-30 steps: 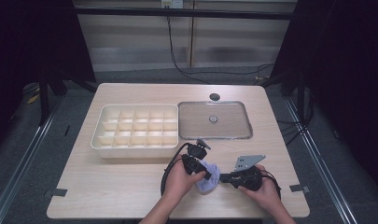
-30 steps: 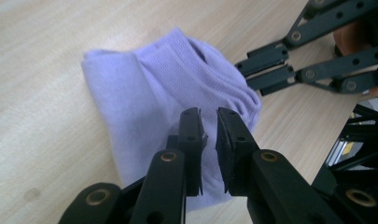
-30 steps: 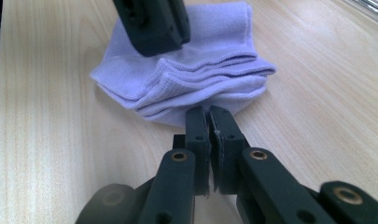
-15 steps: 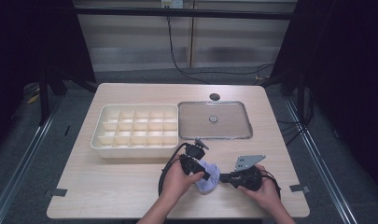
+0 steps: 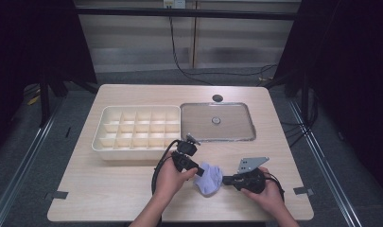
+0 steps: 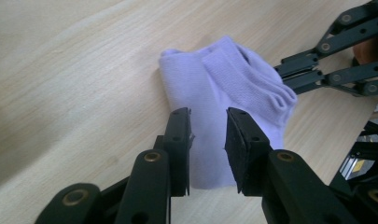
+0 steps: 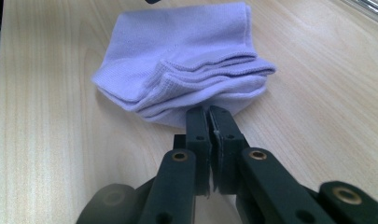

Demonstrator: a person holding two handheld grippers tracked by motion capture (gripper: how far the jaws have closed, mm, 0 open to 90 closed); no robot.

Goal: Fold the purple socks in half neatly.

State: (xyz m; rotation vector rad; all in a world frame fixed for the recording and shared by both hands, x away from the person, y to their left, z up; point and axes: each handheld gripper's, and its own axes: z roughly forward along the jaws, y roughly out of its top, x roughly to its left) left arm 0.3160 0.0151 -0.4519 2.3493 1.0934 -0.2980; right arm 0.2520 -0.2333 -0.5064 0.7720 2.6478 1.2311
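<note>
From the high view, we hold the purple sock [image 5: 209,178] between our two tools, close to our edge of the table [image 5: 108,198]. The left gripper [image 5: 196,172] is at one side of the sock and the right gripper [image 5: 225,180] at the other. The white divided box [image 5: 138,132] sits far ahead of the left gripper.

In the left gripper view, the left gripper [image 6: 208,137] has its jaws apart. The sock [image 6: 224,88] lies under and past them, and the pads do not press it. The jaws have just been opening.

In the right gripper view, the right gripper [image 7: 209,116] is pinched tight on the sock's [image 7: 186,60] folded edge.

We think we are folding the sock, and the left gripper is letting go. Next it needs a fresh grip on the bundle, or we carry it to the box.

A second ago the left gripper sat closer on the sock; now it has pulled back a little.
</note>
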